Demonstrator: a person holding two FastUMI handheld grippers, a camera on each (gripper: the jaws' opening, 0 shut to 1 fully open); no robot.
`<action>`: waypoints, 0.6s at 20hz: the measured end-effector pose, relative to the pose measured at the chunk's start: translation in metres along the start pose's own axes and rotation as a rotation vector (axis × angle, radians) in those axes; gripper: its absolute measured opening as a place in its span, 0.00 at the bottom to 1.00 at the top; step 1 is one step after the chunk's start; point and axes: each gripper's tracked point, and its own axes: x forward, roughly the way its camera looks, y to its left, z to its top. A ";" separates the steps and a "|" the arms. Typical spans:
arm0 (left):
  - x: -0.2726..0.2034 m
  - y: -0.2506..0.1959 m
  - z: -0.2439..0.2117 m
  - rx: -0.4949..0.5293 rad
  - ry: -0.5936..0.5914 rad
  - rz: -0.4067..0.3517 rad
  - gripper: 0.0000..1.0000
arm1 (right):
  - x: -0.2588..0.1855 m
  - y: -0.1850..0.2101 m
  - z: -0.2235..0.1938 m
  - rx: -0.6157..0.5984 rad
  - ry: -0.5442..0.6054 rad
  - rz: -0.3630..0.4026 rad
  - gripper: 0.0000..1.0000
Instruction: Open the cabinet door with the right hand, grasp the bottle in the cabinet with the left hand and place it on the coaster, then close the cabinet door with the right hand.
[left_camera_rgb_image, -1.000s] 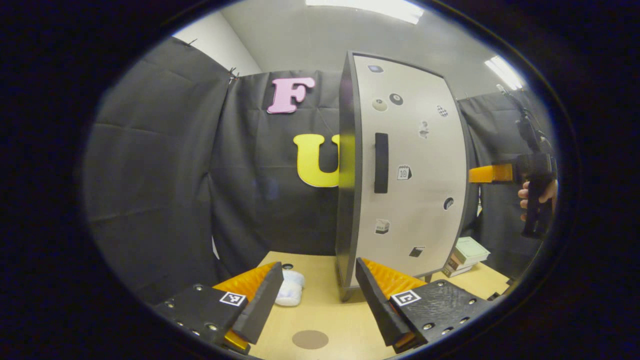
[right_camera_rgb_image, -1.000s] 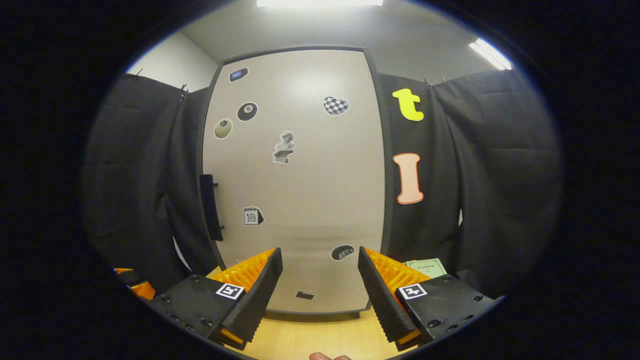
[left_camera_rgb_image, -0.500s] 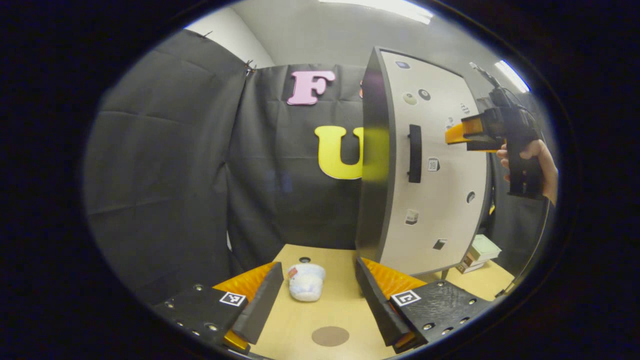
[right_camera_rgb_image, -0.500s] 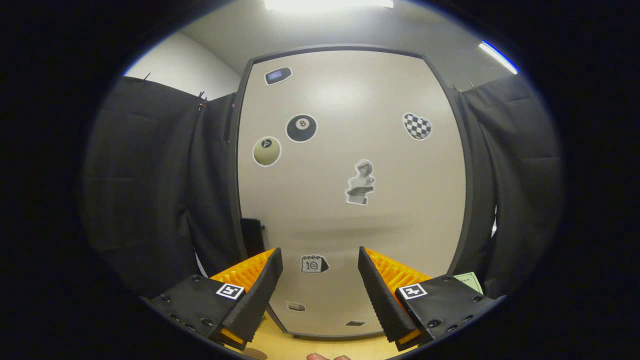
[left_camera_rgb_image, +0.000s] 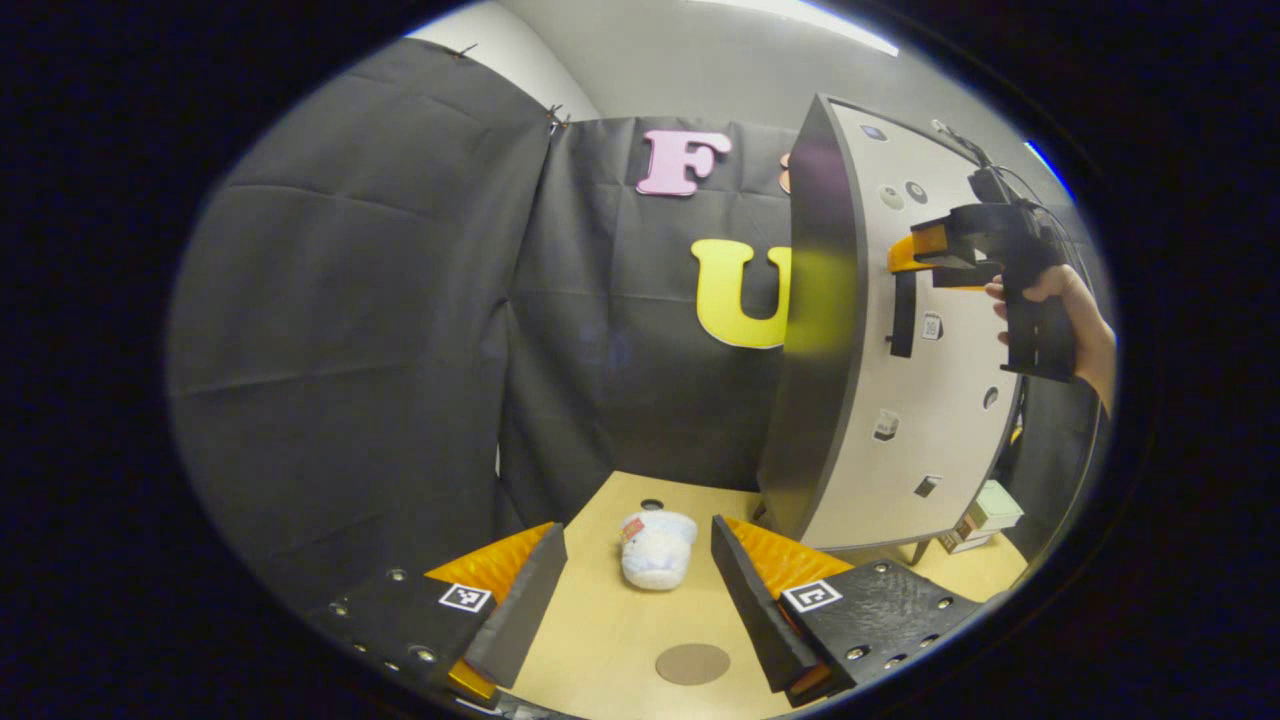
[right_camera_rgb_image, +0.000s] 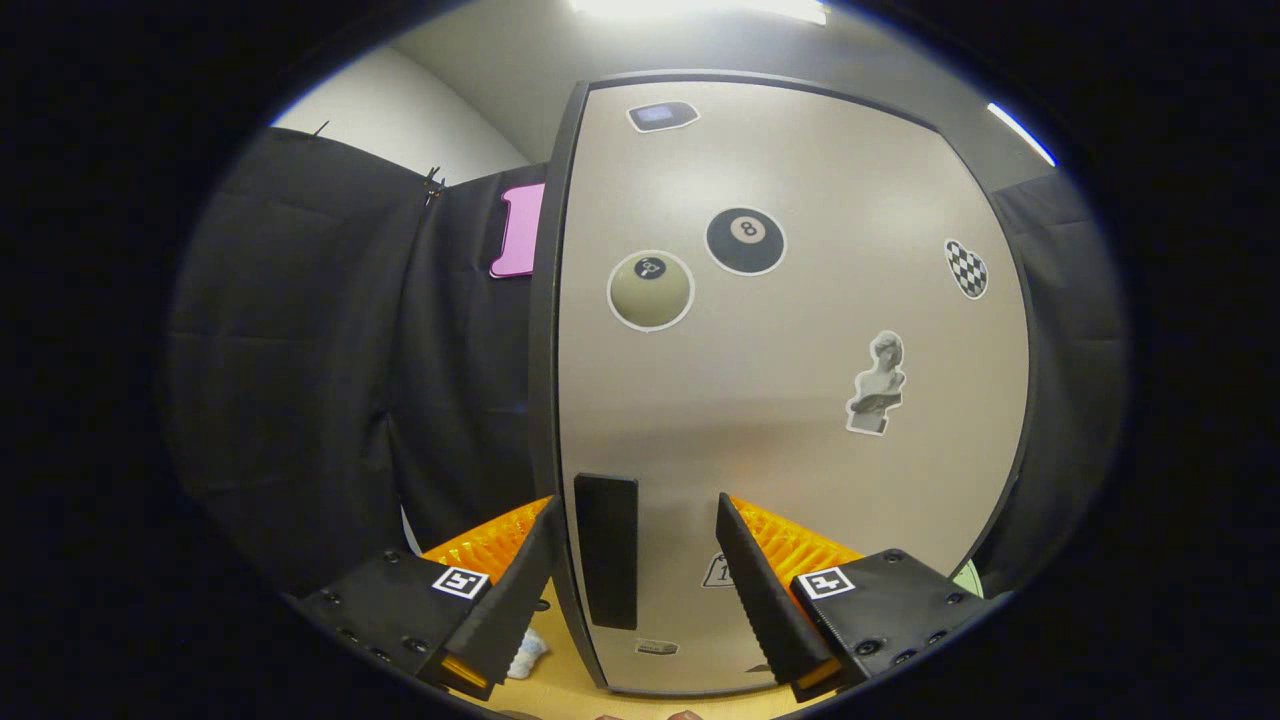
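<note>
My right tongs (right_camera_rgb_image: 632, 575) gape open around the handle (right_camera_rgb_image: 606, 549) of the shut cabinet door (right_camera_rgb_image: 790, 400). My left tongs (left_camera_rgb_image: 635, 590) hang open over the bench (left_camera_rgb_image: 610, 640), one coaster (left_camera_rgb_image: 693, 664) and one white bundle (left_camera_rgb_image: 655, 549).

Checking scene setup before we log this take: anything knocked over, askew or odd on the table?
One thing: a white plush-like item lies tipped on its side on the wooden table, left of the cabinet and behind the round brown coaster. What it is exactly is unclear. Cabinet door shut, stacked books tidy beside it.
</note>
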 end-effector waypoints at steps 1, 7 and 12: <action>0.000 0.005 -0.003 -0.007 0.007 0.006 0.90 | 0.003 0.002 -0.003 -0.005 0.008 -0.006 0.94; 0.002 0.027 -0.021 -0.023 0.037 0.037 0.89 | 0.016 0.009 -0.022 -0.010 0.060 -0.039 0.63; 0.000 0.031 -0.022 -0.009 0.033 0.032 0.88 | 0.018 0.012 -0.028 0.017 0.081 -0.057 0.37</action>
